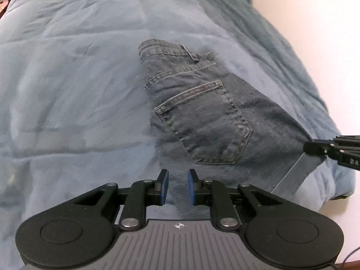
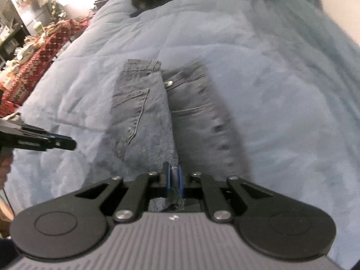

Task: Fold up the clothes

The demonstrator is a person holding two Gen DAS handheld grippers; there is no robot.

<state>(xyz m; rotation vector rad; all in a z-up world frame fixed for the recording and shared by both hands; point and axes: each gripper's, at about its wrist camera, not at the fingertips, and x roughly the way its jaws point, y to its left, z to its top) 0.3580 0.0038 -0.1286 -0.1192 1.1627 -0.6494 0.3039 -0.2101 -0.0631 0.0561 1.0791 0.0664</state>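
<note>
- Fingers of my right gripper were pinched tight on a fold of the jeans near the leg end, denim bunched between the blue pads.
- My left gripper held nothing; its pads stood narrowly apart, hovering just above the cloth below the back pocket.
- Those jeans lay lengthwise on the blue quilt, waistband far from me, the two legs side by side.
- Denim like this seemed to me fairly heavy and limp yet thick at the seams, so it would sag from a single pinch.
- I judged the hems and the waistband the best holds: stiff, doubled edges that would not slip from the pads.
- One risk I saw: the soft quilt could catch in a low pinch.
</note>
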